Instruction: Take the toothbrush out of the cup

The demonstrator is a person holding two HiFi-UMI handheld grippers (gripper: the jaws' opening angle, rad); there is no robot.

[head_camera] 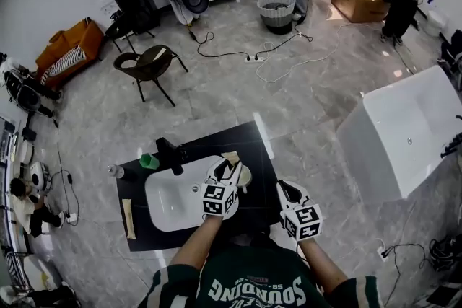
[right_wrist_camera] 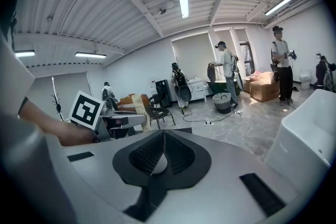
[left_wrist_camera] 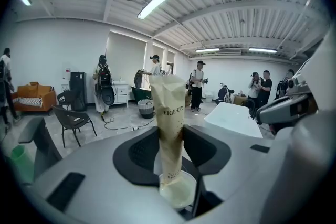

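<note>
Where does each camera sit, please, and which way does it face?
Head view: on the person's head, facing steeply down at the sink; both forearms show.
Left gripper view: on the left tool, facing along jaws clamped on the wrapped toothbrush.
Right gripper view: on the right tool, facing along shut jaws; the left arm shows.
Shared: all show the toothbrush.

**Legible Markings: Two Items Noted**

In the left gripper view, the paper toothbrush wrapper carries "HIGH-END" in dark capitals across its middle. Fainter print lower down, just above the cup, shows "TOOT" over "BRUS", with the line ends unclear. In the head view, the person's green shirt bears "SOUNDING" in white letters, seen upside down.
</note>
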